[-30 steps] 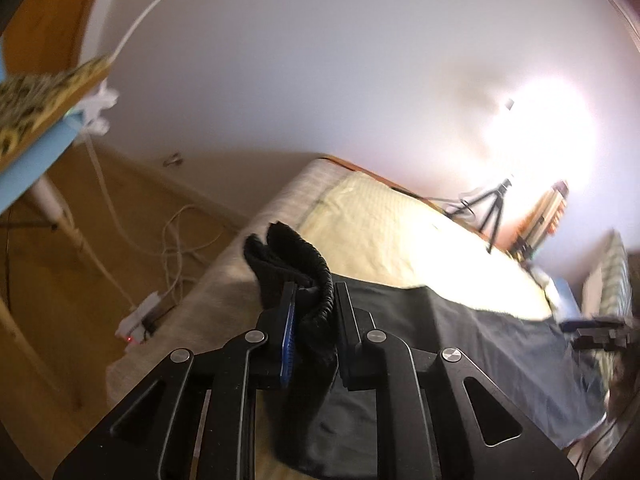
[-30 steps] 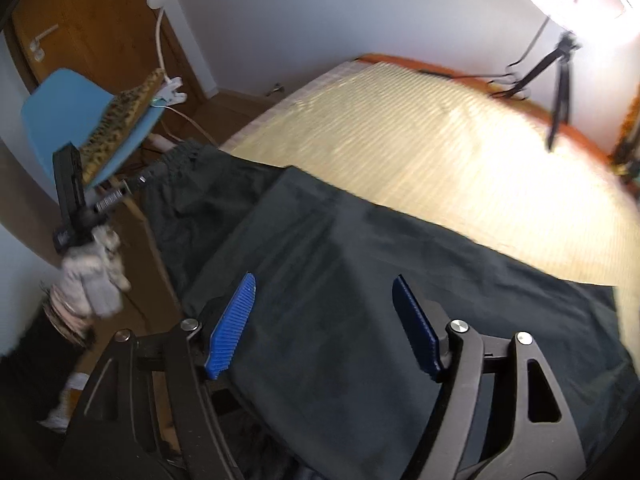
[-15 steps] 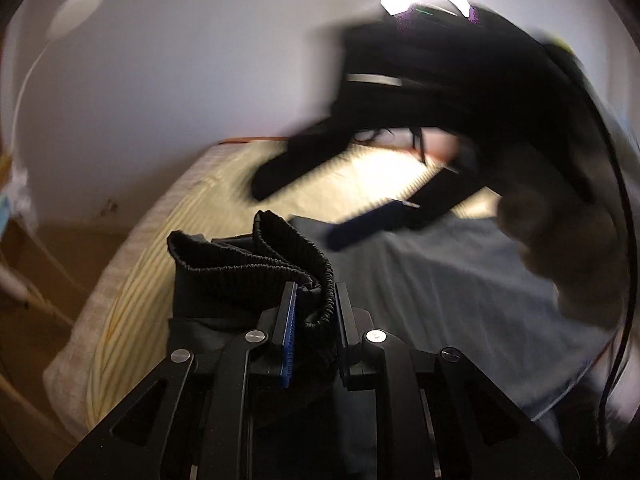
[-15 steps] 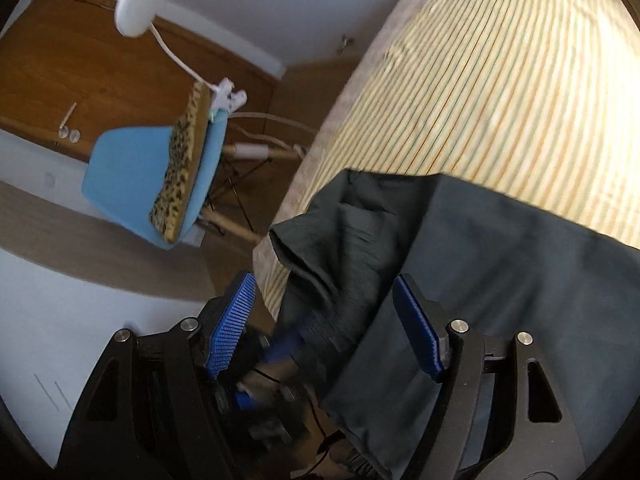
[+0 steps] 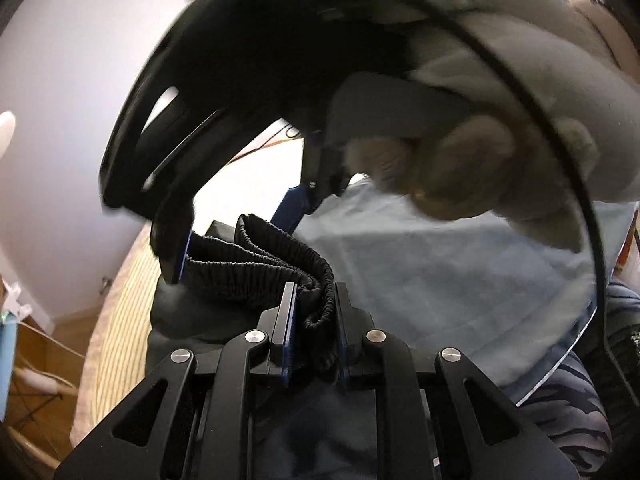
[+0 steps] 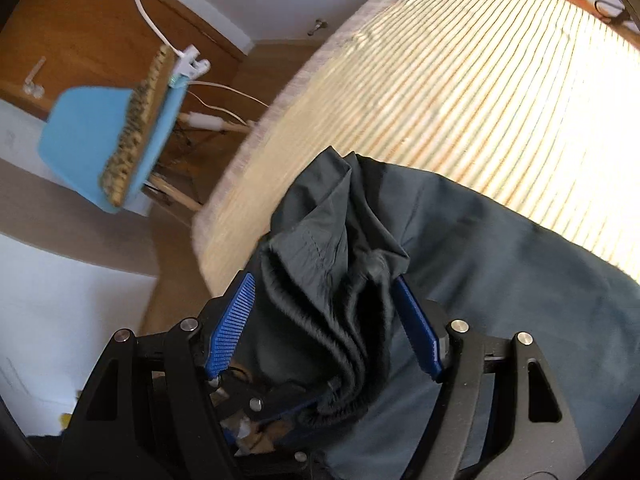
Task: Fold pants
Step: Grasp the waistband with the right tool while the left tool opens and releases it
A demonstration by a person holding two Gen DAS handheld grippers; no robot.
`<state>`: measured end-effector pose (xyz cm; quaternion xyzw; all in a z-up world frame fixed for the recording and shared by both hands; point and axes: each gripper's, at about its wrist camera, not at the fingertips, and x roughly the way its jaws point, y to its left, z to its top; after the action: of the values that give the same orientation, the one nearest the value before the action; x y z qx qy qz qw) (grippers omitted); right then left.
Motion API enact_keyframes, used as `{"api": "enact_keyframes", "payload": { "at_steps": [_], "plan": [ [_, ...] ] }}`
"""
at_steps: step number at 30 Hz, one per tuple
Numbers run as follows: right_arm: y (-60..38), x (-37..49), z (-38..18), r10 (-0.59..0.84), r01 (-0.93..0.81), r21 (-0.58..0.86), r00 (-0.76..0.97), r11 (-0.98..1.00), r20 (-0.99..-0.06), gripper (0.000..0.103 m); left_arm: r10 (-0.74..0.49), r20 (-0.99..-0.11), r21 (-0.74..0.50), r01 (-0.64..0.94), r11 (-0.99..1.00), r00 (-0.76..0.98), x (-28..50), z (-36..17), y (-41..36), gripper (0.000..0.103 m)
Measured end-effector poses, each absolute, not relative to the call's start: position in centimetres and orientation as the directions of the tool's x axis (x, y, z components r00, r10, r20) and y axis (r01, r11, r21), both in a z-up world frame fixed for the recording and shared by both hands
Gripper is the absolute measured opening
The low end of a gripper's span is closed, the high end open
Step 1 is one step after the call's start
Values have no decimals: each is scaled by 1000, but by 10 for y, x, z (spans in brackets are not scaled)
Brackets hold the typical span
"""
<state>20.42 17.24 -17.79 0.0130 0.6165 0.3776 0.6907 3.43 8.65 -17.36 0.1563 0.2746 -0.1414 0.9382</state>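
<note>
At the near left corner of the bed (image 6: 460,92), hard by its left edge: left tongs (image 5: 314,308) pinching the bunched elastic waistband (image 5: 264,258) of the dark pants (image 6: 520,280), folds of black ribbing squeezed tight between the two pads. Lifted off the striped cover there, gathered rather than flat. Further right, right tongs (image 6: 326,320) spread wide, straddling the same waistband ridge, blue ribbed pads either side but not closed on it. In the left wrist view, gloved right hand (image 5: 500,128) looming close above, working the handle. Beyond, to the right, the rest of the pants lying spread over the bed toward its right side. Judged early in the fold: waistband gathered and one hold secured, second hold seemingly about to close. No crease laid, no leg doubled over; whole fold remaining.
</note>
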Motion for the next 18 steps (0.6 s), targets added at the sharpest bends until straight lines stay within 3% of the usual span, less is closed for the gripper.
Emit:
{"api": "enact_keyframes", "payload": {
  "at_steps": [2, 3, 4, 5, 11, 13, 16, 18],
  "plan": [
    [172, 205, -181, 484, -510, 423, -15, 749, -875, 72, -186, -562, 211, 357, 910, 806, 33, -174, 85, 15],
    [171, 205, -184, 468, -507, 410, -14, 759, -884, 67, -189, -563, 204, 357, 911, 804, 32, -174, 85, 15],
    [167, 206, -186, 462, -496, 410, -18, 766, -887, 55, -190, -565, 200, 357, 912, 803, 32, -174, 84, 15],
    [164, 208, -190, 463, -475, 419, -29, 774, -886, 45, -189, -566, 200, 356, 913, 803, 32, -174, 88, 15],
    [120, 217, -181, 616, -346, 586, -29, 733, -787, 24, -218, -546, 146, 348, 926, 809, 28, -165, 93, 15],
    [97, 221, -180, 682, -277, 660, -24, 698, -731, 24, -241, -539, 104, 348, 932, 807, 31, -161, 94, 15],
    [75, 224, -186, 696, -227, 679, -8, 698, -718, 30, -265, -547, 62, 354, 933, 794, 35, -164, 94, 15],
    [65, 221, -188, 688, -218, 672, 2, 708, -725, 45, -263, -553, 60, 353, 934, 790, 40, -167, 95, 15]
  ]
}}
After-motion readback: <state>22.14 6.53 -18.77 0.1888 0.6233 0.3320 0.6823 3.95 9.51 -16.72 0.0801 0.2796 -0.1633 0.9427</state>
